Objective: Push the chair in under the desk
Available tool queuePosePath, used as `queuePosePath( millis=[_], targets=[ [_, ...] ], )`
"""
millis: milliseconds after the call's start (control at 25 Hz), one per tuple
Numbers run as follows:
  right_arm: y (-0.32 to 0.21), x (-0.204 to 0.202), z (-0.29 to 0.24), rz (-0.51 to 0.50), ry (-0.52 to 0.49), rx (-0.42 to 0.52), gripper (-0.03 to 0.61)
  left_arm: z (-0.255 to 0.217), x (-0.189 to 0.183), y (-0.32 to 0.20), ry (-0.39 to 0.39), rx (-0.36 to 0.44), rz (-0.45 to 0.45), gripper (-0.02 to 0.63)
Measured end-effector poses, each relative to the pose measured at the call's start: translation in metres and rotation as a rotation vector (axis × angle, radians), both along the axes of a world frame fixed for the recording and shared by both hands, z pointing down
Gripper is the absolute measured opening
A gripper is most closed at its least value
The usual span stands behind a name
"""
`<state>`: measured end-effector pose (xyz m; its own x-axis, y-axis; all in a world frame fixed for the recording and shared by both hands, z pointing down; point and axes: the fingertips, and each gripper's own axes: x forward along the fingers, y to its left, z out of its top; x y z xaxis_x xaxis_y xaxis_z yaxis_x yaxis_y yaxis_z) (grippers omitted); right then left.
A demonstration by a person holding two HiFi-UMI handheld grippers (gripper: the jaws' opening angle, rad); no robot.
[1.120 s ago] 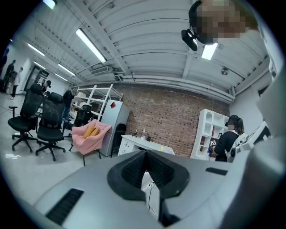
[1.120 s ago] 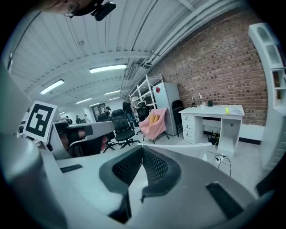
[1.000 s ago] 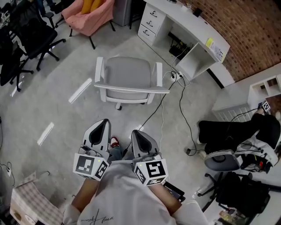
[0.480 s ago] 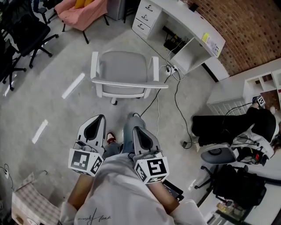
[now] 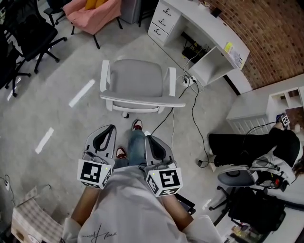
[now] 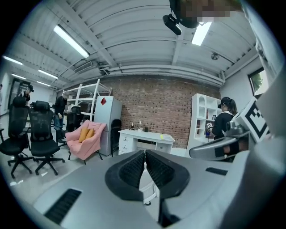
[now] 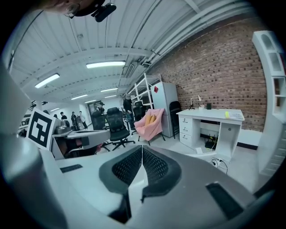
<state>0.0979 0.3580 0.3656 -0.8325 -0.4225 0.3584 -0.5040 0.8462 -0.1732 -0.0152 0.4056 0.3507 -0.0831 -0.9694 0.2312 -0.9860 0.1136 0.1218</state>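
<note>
A grey chair [image 5: 137, 81] with a white frame stands on the concrete floor, its back towards me. The white desk [image 5: 205, 29] runs along the brick wall at the upper right, with its open bay [image 5: 209, 64] beyond the chair's right arm. Both grippers are held side by side short of the chair's back, touching nothing. The left gripper [image 5: 109, 128] is shut and empty, and so is the right gripper [image 5: 148, 139]. In the left gripper view the shut jaws [image 6: 145, 154] point at the desk [image 6: 145, 135]. The right gripper view shows shut jaws [image 7: 142, 150] and the desk [image 7: 210, 117] to the right.
Cables [image 5: 192, 107] trail across the floor from the desk, right of the chair. A pink armchair [image 5: 92, 14] and black office chairs [image 5: 29, 33] stand at the upper left. A person in black [image 5: 251, 141] sits at the right beside white shelves [image 5: 285, 100].
I have stepped forward: a leg with a red shoe now reaches ahead between the grippers. Both grippers have come a little closer to the chair's back, still shut.
</note>
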Motion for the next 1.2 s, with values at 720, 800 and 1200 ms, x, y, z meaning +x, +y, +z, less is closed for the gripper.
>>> queuePosePath(
  millis=[720, 800, 1200],
  targets=[
    [-0.130, -0.049, 0.052, -0.090, 0.110, -0.066, 0.026, 0.068, -0.022, -0.127, -0.044, -0.247, 0.137, 0.004],
    [-0.141, -0.054, 0.058, -0.121, 0.130, -0.060, 0.026, 0.075, -0.021, -0.137, -0.068, -0.279, 0.167, 0.005],
    [-0.177, -0.072, 0.084, -0.315, 0.260, -0.003, 0.028, 0.109, -0.032, -0.153, -0.213, -0.454, 0.306, 0.005]
  ],
)
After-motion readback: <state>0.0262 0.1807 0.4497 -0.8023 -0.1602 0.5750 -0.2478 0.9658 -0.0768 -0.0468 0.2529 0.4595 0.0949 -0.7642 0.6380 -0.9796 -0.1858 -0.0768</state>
